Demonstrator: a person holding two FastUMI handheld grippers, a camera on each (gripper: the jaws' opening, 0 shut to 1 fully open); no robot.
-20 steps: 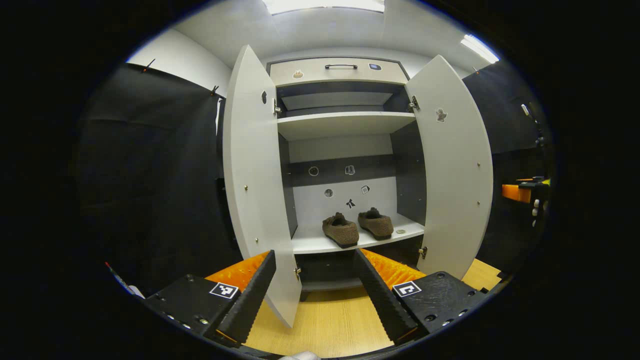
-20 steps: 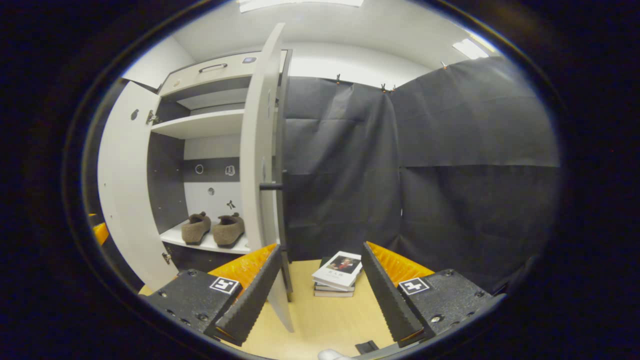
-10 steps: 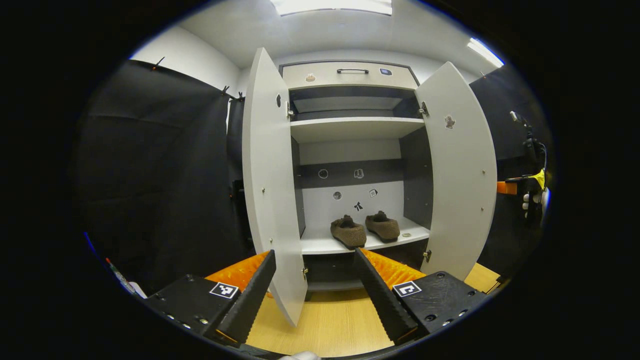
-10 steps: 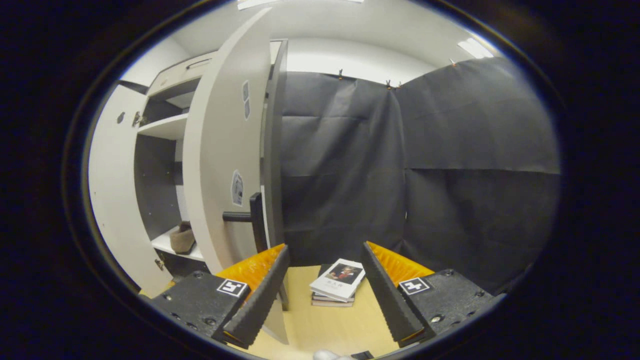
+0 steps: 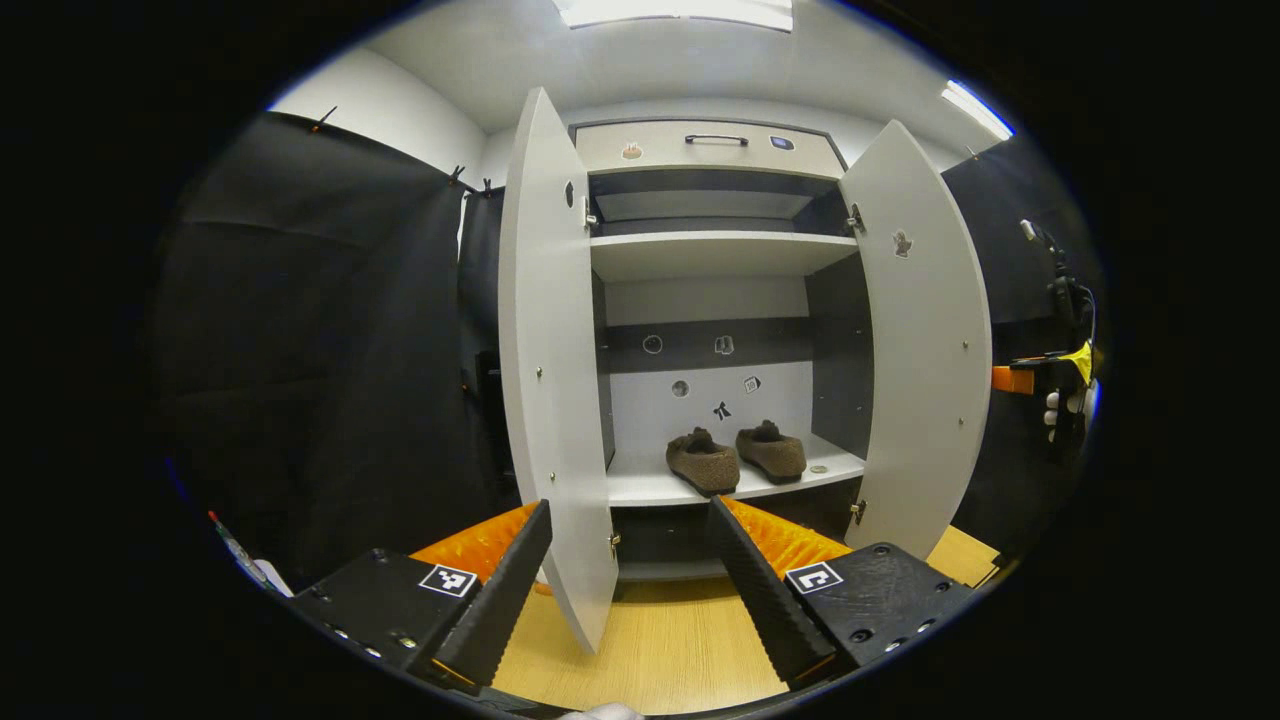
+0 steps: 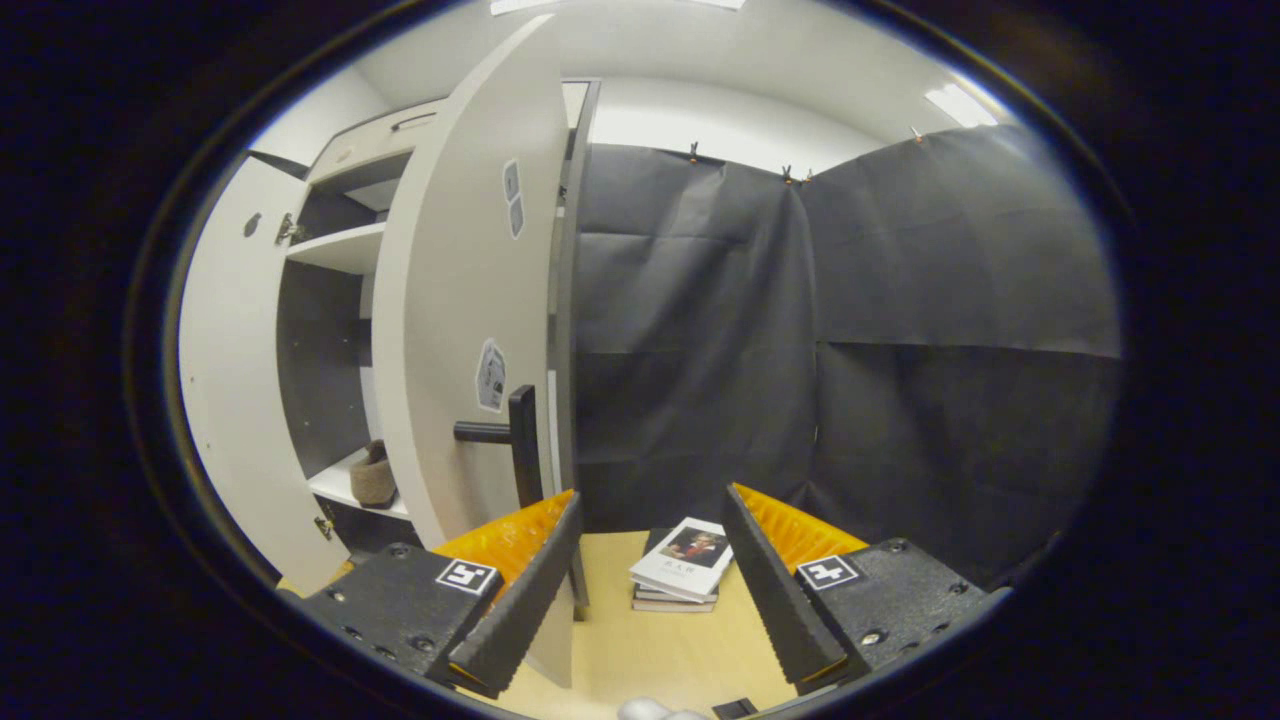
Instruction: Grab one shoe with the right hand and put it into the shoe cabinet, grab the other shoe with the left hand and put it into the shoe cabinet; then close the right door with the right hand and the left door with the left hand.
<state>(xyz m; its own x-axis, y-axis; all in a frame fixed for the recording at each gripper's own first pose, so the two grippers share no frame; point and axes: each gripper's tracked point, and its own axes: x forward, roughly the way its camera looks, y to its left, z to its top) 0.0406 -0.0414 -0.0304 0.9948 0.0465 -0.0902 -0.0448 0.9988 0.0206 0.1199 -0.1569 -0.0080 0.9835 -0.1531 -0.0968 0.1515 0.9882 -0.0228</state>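
Observation:
Two brown shoes (image 5: 703, 463) (image 5: 771, 451) sit side by side on the lower shelf of the white shoe cabinet (image 5: 715, 255). Both the left door (image 5: 553, 350) and the right door (image 5: 925, 330) stand open. My left gripper (image 5: 628, 505) is open and holds nothing, some way in front of the cabinet, with the left door's edge between its fingers in the view. My right gripper (image 6: 651, 495) is open and holds nothing, beside the right door's outer face (image 6: 455, 300), near its dark handle (image 6: 512, 440). One shoe (image 6: 375, 476) peeks past that door. The right gripper (image 5: 1012, 378) and a hand (image 5: 1060, 405) appear beyond the right door.
A small stack of books (image 6: 683, 575) lies on the wooden floor (image 5: 660, 650) right of the cabinet. Black cloth walls (image 6: 850, 330) close the booth on both sides. A drawer with a handle (image 5: 715, 140) tops the cabinet.
My right gripper has moved from facing the right door's edge round to its outer face, so the shoes are mostly hidden from it. The left gripper has shifted slightly. Both stay open.

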